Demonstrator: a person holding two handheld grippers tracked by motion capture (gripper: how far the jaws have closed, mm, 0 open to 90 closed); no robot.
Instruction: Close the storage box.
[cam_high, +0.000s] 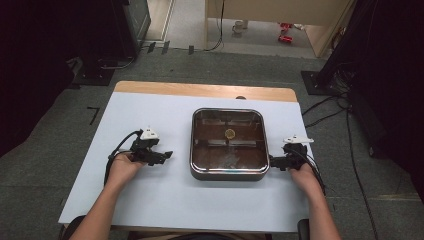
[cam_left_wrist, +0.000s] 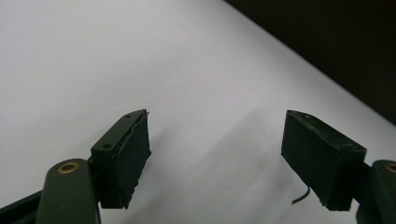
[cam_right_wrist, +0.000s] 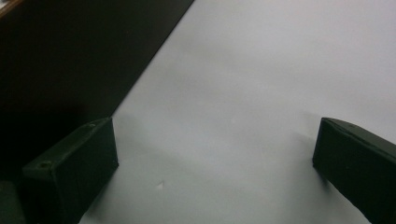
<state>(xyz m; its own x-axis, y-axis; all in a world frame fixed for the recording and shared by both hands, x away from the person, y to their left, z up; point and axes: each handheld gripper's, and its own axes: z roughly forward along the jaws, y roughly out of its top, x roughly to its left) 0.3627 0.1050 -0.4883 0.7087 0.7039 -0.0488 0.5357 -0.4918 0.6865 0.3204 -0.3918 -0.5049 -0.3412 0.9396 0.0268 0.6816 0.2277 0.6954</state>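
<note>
**A:** Going left to right: how are your hands sitting?

**B:** Your left forearm comes up from the bottom edge and angles inward. The left gripper lies low over the white table cover, pointing right toward the square metal pan, with a clear gap to it. Its jaws are spread with nothing between them; the left gripper view has just bare white sheet between the pads.

**A:** And the pan?

**B:** Middle of the table, a bit right of centre. It has rounded corners and a shiny brown inside, with a small yellowish round thing on its floor.

**A:** Right side?

**B:** The right gripper points left, tips just beside the pan's right wall; you can't tell if they touch. Its jaws are wide apart too, gripping nothing, white sheet between them.

**A:** Room?

**B:** A strip of wooden tabletop sits at the far edge, then grey carpet. There's dark gear on both sides, and cables on the floor at right.
</note>
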